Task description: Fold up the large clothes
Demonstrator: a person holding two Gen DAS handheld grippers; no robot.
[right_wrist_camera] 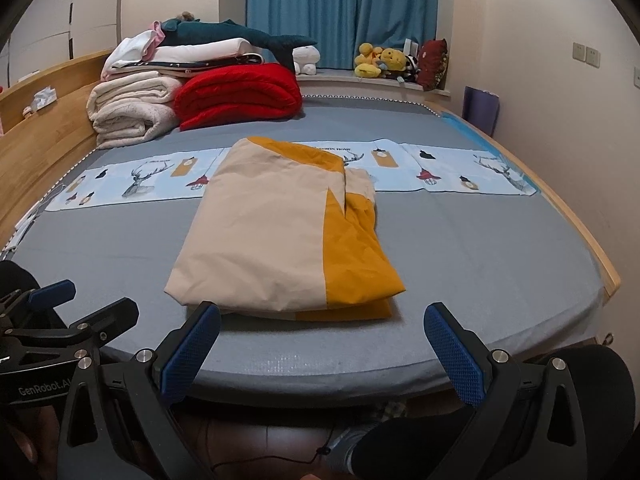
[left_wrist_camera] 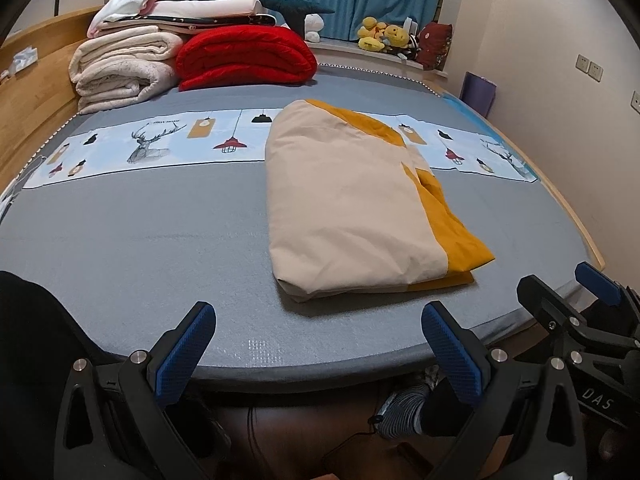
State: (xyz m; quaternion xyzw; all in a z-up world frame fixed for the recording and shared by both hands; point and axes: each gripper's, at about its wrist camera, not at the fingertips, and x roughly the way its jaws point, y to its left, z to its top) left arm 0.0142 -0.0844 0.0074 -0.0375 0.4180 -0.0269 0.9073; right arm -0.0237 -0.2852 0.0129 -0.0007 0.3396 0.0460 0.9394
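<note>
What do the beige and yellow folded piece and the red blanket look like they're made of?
Beige and yellow folded piece: thin woven fabric, probably cotton, matte, with crisp creases and flat layers. Red blanket: thick, soft plush or fleece, judging by its puffy rolled folds and fuzzy surface.

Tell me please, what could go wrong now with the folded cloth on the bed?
1. The cloth lies close to the bed edge; a careless pull toward the person might drag it off.
2. Its yellow layers sit loose and uneven on one side, so gripping only the top layer could undo the fold.
3. Both grippers, left and right, are open and near each other; they could collide.
</note>
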